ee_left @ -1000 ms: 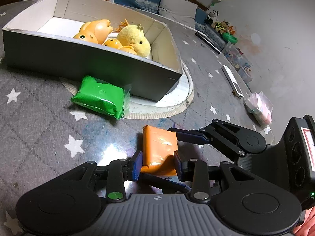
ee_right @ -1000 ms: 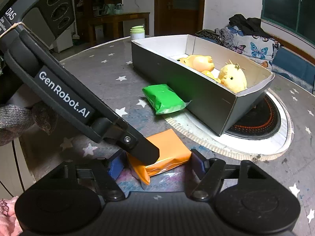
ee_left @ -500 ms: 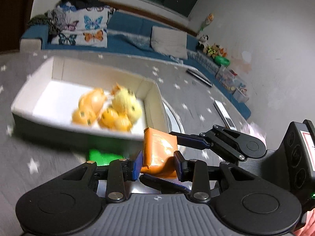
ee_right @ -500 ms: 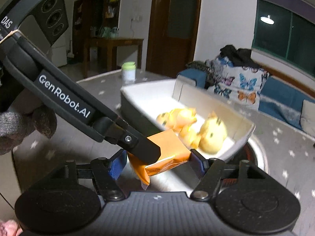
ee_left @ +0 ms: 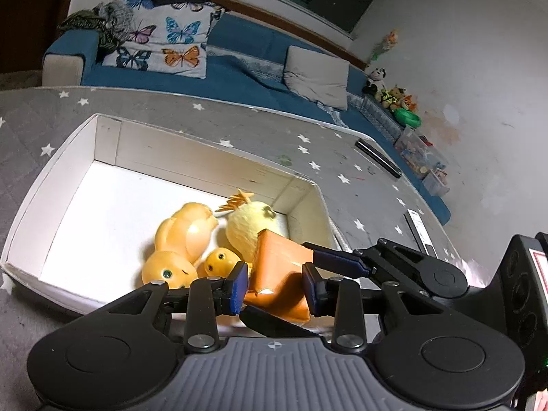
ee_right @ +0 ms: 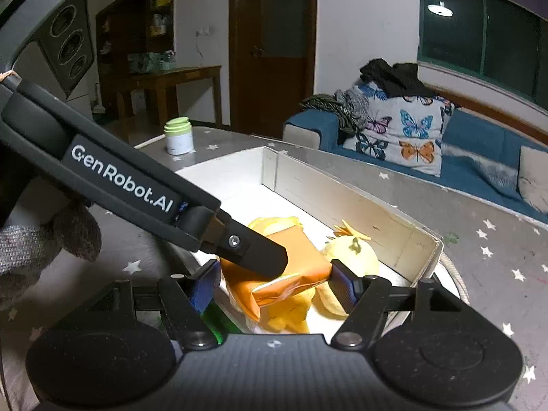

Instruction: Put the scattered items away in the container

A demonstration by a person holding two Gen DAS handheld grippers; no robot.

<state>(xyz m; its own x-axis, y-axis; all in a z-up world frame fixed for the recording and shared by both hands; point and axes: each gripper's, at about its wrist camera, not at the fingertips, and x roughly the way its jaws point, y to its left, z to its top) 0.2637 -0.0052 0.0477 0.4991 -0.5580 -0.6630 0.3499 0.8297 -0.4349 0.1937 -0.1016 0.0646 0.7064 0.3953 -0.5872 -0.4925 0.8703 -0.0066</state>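
The white box (ee_left: 68, 185) sits on the star-print table (ee_left: 239, 126). Over it, 2 tongs, the left gripper (ee_left: 275, 282) and right gripper (ee_right: 274, 279), both clamp 1 glossy orange packet (ee_left: 277, 274), hiding part of the yellow toys (ee_left: 185, 239).

Glossy orange plastic-wrapped packet (ee_left: 274, 274); matt white cardboard box (ee_left: 191, 150); fuzzy yellow plush chick (ee_left: 246, 226); smooth shiny orange plastic toys (ee_left: 185, 236); quilted grey star-print tablecloth (ee_left: 359, 185).
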